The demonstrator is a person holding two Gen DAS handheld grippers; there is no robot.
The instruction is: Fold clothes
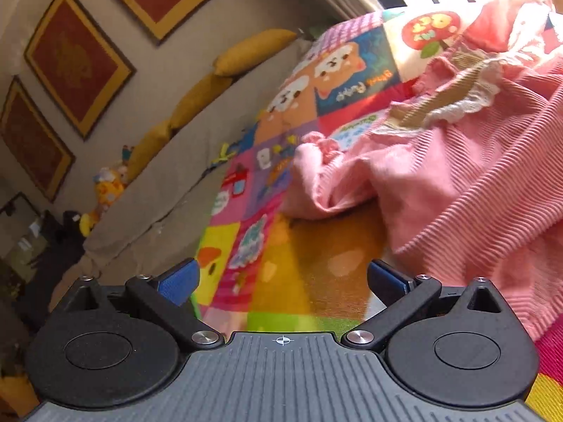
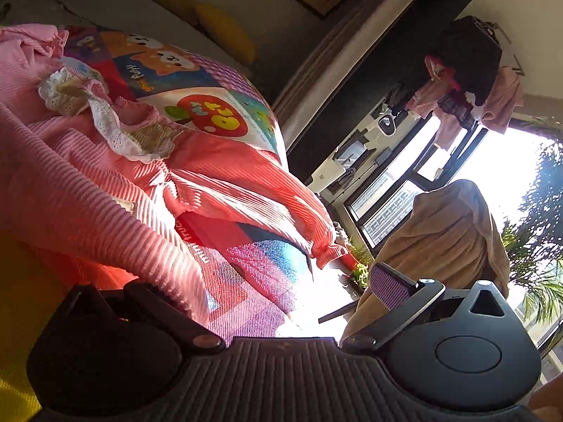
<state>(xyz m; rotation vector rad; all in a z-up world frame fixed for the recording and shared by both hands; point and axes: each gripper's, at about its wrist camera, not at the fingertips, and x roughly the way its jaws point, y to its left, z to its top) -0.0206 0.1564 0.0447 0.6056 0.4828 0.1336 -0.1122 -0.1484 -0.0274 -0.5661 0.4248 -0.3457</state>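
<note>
A pink ribbed garment [image 1: 475,190] lies rumpled on a colourful play mat [image 1: 309,274], its lace-trimmed collar [image 1: 468,98] towards the far side and one sleeve [image 1: 323,183] bunched out to the left. It is not yet spread flat.

The left gripper [image 1: 281,281] hovers just above the mat, near the garment's left edge, its jaws spread wide and empty. The right gripper [image 2: 288,292] is low at the garment's near edge, and its jaws also stand wide apart. Pink cloth drapes over the left finger, so it may be slipping under the hem, though nothing is pinched yet.

To do this step well, each gripper should take a single layer at an outer edge, one at the sleeve and one at the hem, then draw the cloth taut and flat before any fold. The ribbed knit looks soft and stretchy, so a firm bite well in from the edge should hold better.

The right gripper's left finger is buried under the cloth. Glare from the window [image 2: 492,176] washes out the mat's far end. How the garment's underside lies cannot be made out.
</note>
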